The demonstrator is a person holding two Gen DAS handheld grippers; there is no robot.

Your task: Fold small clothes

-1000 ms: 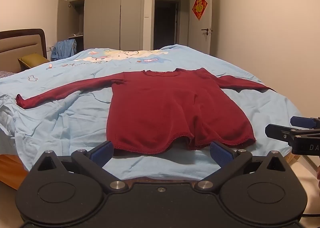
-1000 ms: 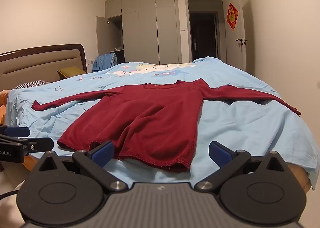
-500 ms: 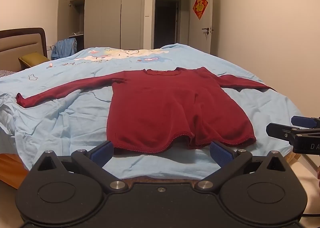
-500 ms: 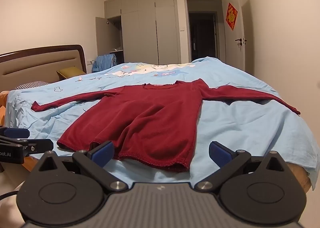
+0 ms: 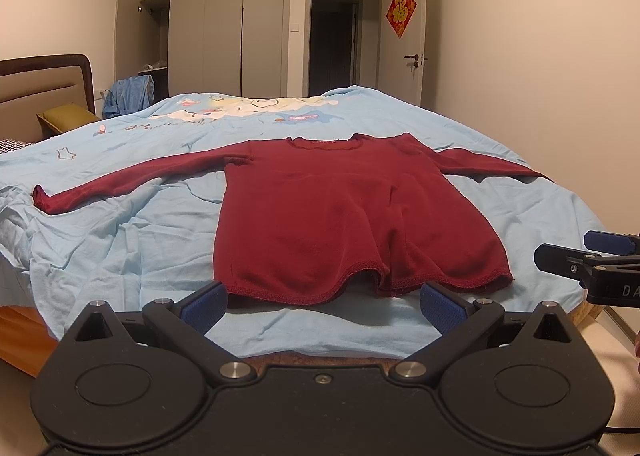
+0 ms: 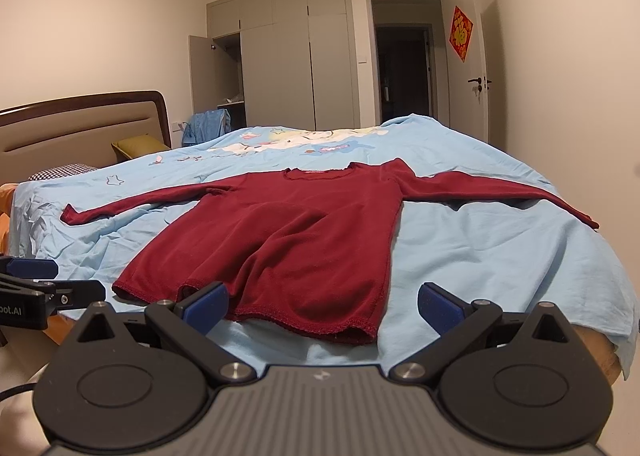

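A dark red long-sleeved top (image 5: pixel 344 215) (image 6: pixel 288 240) lies flat on the bed, neck away from me, both sleeves spread out sideways. My left gripper (image 5: pixel 324 306) hovers open just in front of the hem, near its left and middle part, touching nothing. My right gripper (image 6: pixel 322 306) is open too, in front of the hem's right corner. Each gripper shows at the edge of the other's view: the right gripper (image 5: pixel 588 260) on the right of the left wrist view, the left gripper (image 6: pixel 36 288) on the left of the right wrist view.
The bed has a wrinkled light blue sheet (image 5: pixel 120 223) with a cartoon print far back. A headboard (image 6: pixel 80 127) and pillows stand at the left, a wardrobe (image 5: pixel 224 23) and open doorway behind, a wall close on the right. The bed's wooden edge (image 6: pixel 600 352) lies just below the grippers.
Almost nothing moved; both grippers stay open in front of the hem, with only a slight drift of the views.
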